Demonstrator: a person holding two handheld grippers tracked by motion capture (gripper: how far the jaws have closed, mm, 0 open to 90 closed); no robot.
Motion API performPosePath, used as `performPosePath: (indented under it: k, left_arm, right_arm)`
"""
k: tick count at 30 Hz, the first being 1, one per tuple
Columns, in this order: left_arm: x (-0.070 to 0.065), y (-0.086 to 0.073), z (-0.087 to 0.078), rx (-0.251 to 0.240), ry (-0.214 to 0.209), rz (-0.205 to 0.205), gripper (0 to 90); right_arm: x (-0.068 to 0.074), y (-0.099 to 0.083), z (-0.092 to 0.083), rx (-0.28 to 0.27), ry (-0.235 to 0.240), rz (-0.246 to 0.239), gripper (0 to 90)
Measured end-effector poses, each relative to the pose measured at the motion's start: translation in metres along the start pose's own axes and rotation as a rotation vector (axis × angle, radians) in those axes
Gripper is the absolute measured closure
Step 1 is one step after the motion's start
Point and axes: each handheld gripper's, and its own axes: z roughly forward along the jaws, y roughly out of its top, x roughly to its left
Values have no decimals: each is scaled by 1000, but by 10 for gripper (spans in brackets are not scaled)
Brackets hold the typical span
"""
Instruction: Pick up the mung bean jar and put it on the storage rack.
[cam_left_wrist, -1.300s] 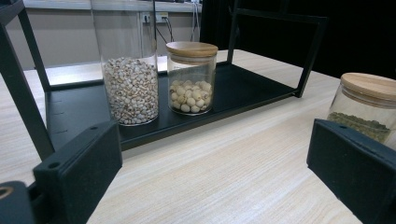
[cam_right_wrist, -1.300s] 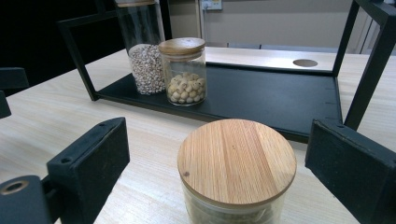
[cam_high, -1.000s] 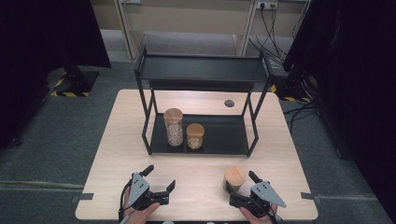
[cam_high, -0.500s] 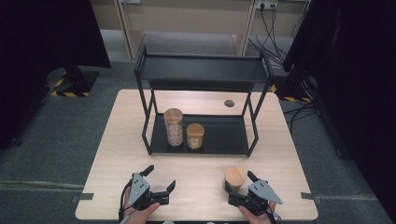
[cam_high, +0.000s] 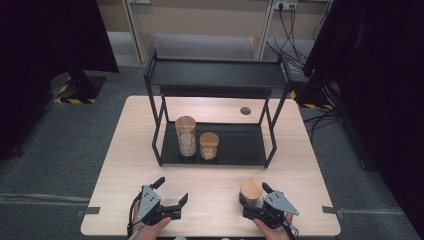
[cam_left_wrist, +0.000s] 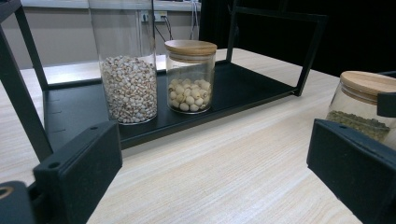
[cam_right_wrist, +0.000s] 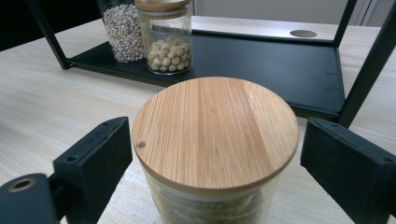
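right gripper (cam_high: 252, 200): near right edge of the table, jaws straddling the jar with the wooden lid. In the right gripper view the jar sits between the two black jaws with a gap showing on each side of the lid; jaws have just been closing in, pads not seen pressing on the glass, so still apart.
left gripper (cam_high: 172, 192): near left edge of the table, jaws spread wide, nothing between them; bare tabletop ahead in the left gripper view.
green-bean jar (cam_high: 250, 192): short glass jar, round wooden lid, greenish contents, upright on the table (cam_high: 215, 195) just in front of the right gripper, well clear of the shelf rack. Also at the right of the left gripper view (cam_left_wrist: 362, 105); lid seen from close above in the right gripper view (cam_right_wrist: 215, 133).
shelf rack (cam_high: 235, 145): black two-tier metal frame, mid table, beyond both grippers; lower tray on the tabletop, upper tray above it.
short jar (cam_high: 209, 145): on the lower tray, left half, wooden lid, large pale round seeds, upright.
tall jar (cam_high: 186, 136): just left of the short jar on the same tray, close beside it, wooden lid, small pale grains, upright.
table hole (cam_high: 245, 110): round grommet behind the rack, toward the far edge.
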Motion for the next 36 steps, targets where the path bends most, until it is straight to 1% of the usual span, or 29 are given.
performPosePath:
  k: [5, 8, 11, 14, 16, 22, 25, 36]
  left_arm:
    - [0, 0, 0, -1, 0, 0, 27]
    - [0, 0, 0, 0, 0, -1, 27]
    - [0, 0, 0, 0, -1, 1, 27]
    - [0, 0, 0, 0, -1, -1, 27]
    - [0, 0, 0, 0, 0, -1, 27]
    - [0, 0, 0, -1, -1, -1, 27]
    - [0, 0, 0, 3, -2, 0, 27]
    - [1, 0, 1, 4, 3, -7, 27]
  right_arm:
    - [1, 1, 3, 13, -1, -6, 138]
    - [0, 2, 3, 21, -4, 0, 173]
    - [-4, 2, 5, 30, 13, 15, 199]
    - [-4, 2, 6, 39, 23, 14, 237]
    - [-4, 3, 6, 39, 21, 1, 243]
    - [0, 3, 5, 36, 6, -14, 251]
    - [-2, 4, 5, 34, 9, 0, 253]
    - [-1, 10, 4, 9, 27, -16, 254]
